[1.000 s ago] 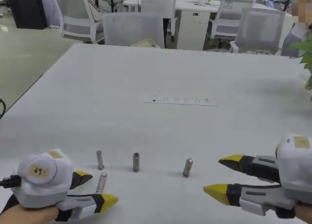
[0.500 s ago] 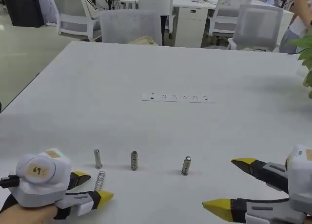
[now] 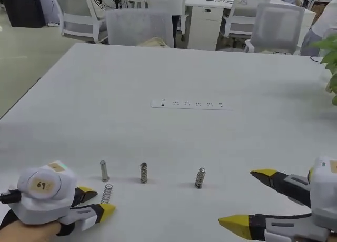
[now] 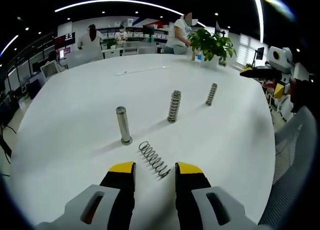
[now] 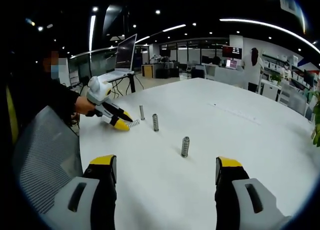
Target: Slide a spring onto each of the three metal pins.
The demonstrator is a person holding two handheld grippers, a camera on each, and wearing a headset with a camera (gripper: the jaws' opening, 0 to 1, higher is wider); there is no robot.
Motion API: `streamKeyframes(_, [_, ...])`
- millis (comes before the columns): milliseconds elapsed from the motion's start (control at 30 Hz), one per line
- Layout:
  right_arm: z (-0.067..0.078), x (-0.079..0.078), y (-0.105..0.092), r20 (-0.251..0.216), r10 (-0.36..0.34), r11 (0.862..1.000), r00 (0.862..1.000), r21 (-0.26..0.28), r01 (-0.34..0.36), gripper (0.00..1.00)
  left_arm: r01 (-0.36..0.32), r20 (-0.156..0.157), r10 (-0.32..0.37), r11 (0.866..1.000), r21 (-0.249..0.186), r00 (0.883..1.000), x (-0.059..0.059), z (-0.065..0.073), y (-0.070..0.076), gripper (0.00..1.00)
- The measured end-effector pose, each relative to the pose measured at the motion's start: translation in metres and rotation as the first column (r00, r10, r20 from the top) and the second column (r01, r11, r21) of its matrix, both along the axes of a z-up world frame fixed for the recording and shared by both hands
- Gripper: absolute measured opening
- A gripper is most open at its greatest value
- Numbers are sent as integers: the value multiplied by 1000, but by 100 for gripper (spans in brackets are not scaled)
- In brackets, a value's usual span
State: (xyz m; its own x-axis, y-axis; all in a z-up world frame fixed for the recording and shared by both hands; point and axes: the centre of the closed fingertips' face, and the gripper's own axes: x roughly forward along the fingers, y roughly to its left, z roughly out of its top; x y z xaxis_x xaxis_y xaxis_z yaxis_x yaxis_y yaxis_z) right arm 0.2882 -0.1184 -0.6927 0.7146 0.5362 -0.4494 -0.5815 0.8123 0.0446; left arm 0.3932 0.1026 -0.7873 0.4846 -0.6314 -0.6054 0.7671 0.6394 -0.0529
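Three metal pins stand in a row on the white table. The left pin (image 3: 104,171) (image 4: 122,125) is bare. The middle pin (image 3: 144,172) (image 4: 174,106) and the right pin (image 3: 200,178) (image 5: 185,146) each carry a spring. A loose spring (image 3: 107,193) (image 4: 153,159) lies flat just in front of the bare pin. My left gripper (image 3: 98,201) (image 4: 155,169) is open, and the spring's near end lies between its yellow tips. My right gripper (image 3: 247,199) (image 5: 165,164) is wide open and holds nothing, well to the right of the pins.
A flush socket strip (image 3: 191,104) sits mid-table. Grey chairs (image 3: 138,27) line the far edge, with desks behind them. Plant leaves (image 3: 330,58) reach in at the right. The table's left edge (image 3: 31,84) runs diagonally.
My right gripper has drawn back to the right and its jaws stand wider apart. The left gripper stays around the loose spring. The head camera has tilted slightly.
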Motion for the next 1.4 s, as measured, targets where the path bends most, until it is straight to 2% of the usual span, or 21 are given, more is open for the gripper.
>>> streamKeyframes(233, [-2,0,1,-9,5,1000,1000,-2,-5,79,-21,10,21,1000,11,1000,5,0,10,20])
streamKeyframes(400, [-4,-1,3,-21,10,1000,1000,-1,-10,79,-39,29,39,999,19,999,10,0,18,18])
streamKeyframes(967, [-10,-3,1,-46,8,1000,999,-15,-9,78,-15,79,12,999,37,997,12,2,17,8])
streamKeyframes(1400, [-11,-4,1,-49,14,1000,999,-23,-15,76,-18,64,16,1000,18,998,8,3,16,3])
